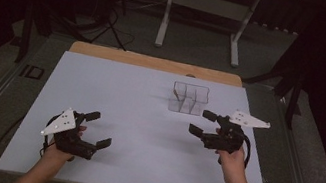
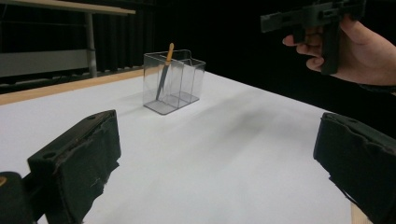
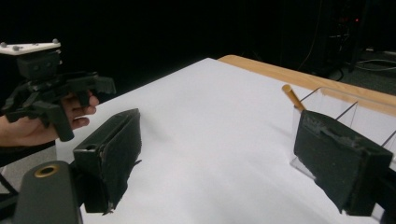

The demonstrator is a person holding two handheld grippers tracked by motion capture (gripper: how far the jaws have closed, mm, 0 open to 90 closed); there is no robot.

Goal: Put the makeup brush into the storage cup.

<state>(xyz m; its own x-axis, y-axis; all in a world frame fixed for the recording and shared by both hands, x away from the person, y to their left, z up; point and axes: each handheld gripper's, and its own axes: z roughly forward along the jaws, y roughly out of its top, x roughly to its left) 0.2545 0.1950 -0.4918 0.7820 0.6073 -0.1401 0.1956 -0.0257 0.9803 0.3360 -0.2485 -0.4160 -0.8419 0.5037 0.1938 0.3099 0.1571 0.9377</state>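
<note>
While both my tongs, left gripper (image 1: 99, 130) and right gripper (image 1: 202, 121), gape wide and empty, a clear organizer (image 1: 189, 98) (one knife (image 2: 164, 72) inside) stands beyond.

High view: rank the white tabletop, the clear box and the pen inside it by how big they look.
1. White tabletop, by far the largest.
2. Clear box.
3. Pen, a thin sliver inside the box.

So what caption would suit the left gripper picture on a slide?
Open left gripper faces a clear divided box holding one upright tool, right gripper above.
</note>
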